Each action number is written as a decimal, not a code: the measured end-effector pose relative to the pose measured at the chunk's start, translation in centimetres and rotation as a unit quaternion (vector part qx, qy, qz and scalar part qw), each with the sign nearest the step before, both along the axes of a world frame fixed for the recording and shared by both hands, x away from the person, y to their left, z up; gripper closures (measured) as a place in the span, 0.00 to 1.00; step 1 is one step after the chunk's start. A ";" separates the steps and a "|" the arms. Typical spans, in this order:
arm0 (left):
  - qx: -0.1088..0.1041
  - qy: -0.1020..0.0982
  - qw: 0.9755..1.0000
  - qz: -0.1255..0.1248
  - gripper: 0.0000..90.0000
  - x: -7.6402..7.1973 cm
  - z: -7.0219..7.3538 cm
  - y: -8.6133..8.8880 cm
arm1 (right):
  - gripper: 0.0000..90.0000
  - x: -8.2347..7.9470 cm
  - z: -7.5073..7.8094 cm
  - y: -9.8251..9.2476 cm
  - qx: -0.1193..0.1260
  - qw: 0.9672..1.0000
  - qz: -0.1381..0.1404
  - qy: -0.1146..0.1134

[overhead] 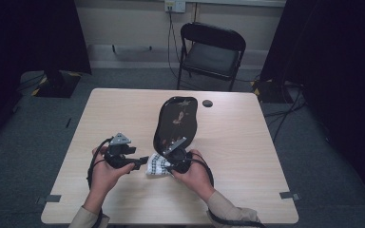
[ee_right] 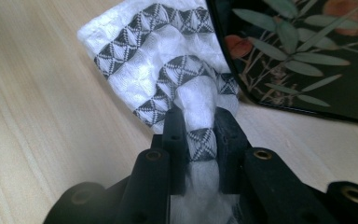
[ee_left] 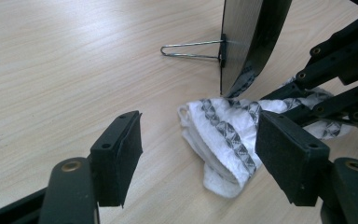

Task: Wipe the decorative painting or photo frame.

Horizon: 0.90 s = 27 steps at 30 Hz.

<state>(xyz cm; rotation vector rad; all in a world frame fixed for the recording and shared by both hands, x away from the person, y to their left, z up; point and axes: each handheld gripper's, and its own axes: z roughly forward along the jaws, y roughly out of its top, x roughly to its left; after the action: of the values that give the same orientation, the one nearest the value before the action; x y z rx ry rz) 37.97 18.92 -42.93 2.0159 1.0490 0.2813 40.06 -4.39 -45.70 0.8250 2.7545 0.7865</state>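
Cloth (ee_right: pixel 168 70) sits pinched in the right claw (ee_right: pixel 199 140) beside the mirror (overhead: pixel 177 121). Left claw (ee_left: pixel 198 154) gapes empty; I'd brace the mirror before wiping.

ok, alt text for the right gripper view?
The right gripper is shut on a bunched white cloth with black geometric bands, over a light wooden table. A black panel painted with leaves and flowers stands just beyond the cloth.
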 end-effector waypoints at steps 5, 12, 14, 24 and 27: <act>0.001 0.001 1.000 0.001 0.34 0.0 -0.1 0.2 | 0.87 -0.2 0.5 -0.3 0.000 1.000 0.000 -0.001; 0.002 0.003 1.000 0.004 0.34 0.0 -0.2 0.5 | 0.87 -0.5 1.9 -0.6 0.004 1.000 0.003 -0.007; 0.001 0.003 1.000 0.005 0.34 0.0 -0.2 0.6 | 0.87 -0.6 2.1 -0.6 0.006 1.000 0.006 -0.010; 0.002 0.004 1.000 0.019 0.33 -0.1 -0.3 1.7 | 0.87 -1.1 3.8 0.0 0.006 0.999 0.025 -0.025; 0.001 0.007 1.000 0.022 0.33 -0.1 -0.5 1.9 | 0.87 -1.2 4.3 0.2 0.005 0.999 0.029 -0.030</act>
<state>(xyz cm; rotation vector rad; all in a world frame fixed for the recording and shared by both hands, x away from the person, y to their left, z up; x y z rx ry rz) 37.89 20.83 -43.39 2.0007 1.1030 0.2919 38.84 -4.19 -41.45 0.7138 2.7349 0.8235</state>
